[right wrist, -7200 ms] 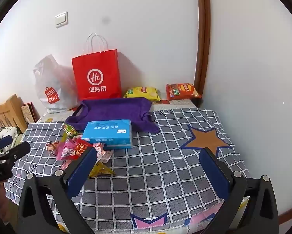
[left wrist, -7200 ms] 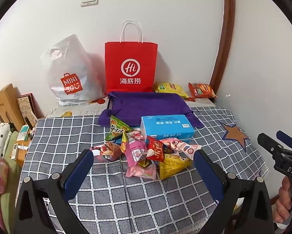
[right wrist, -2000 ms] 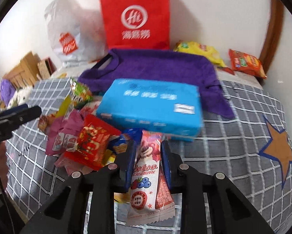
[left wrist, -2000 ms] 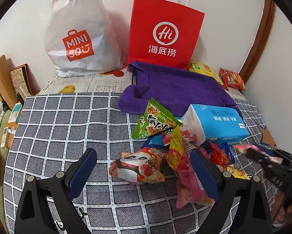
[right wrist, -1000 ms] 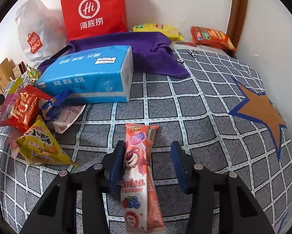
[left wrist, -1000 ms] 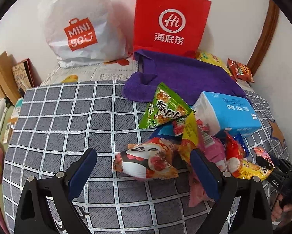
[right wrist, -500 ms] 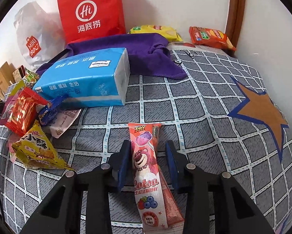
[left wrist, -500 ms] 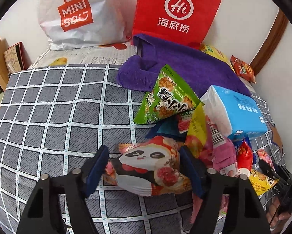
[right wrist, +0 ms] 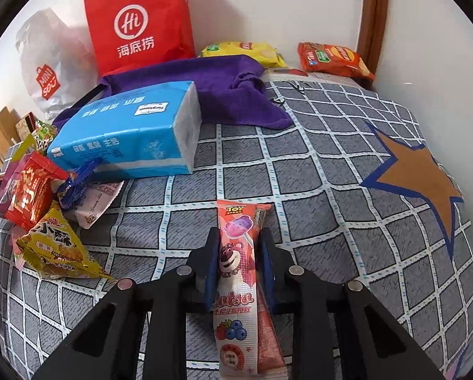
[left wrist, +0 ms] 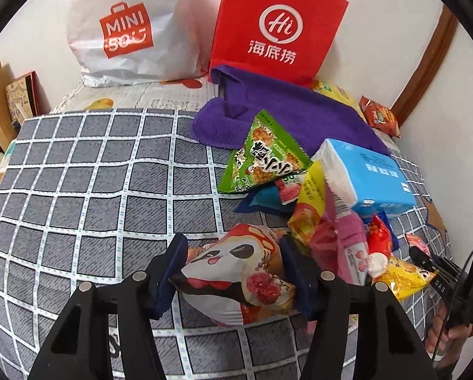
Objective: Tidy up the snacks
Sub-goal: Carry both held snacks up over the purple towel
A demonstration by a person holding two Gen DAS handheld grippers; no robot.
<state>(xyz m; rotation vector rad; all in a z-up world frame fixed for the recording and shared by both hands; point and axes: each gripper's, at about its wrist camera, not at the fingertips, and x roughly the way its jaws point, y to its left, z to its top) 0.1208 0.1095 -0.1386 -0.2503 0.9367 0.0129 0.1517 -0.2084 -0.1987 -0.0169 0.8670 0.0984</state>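
The left gripper [left wrist: 231,267] has just been closing and now squeezes a puffy, glossy panda-print snack bag [left wrist: 236,277] at the left edge of the snack heap on the grid-checked cloth [left wrist: 87,190]. The right gripper [right wrist: 239,259] has just been closing on a long, flat pink Lotso packet [right wrist: 238,280], seemingly pinched, near the cloth's front edge.

Both wrist views close, angled down — shared tissue pack [left wrist: 367,177]
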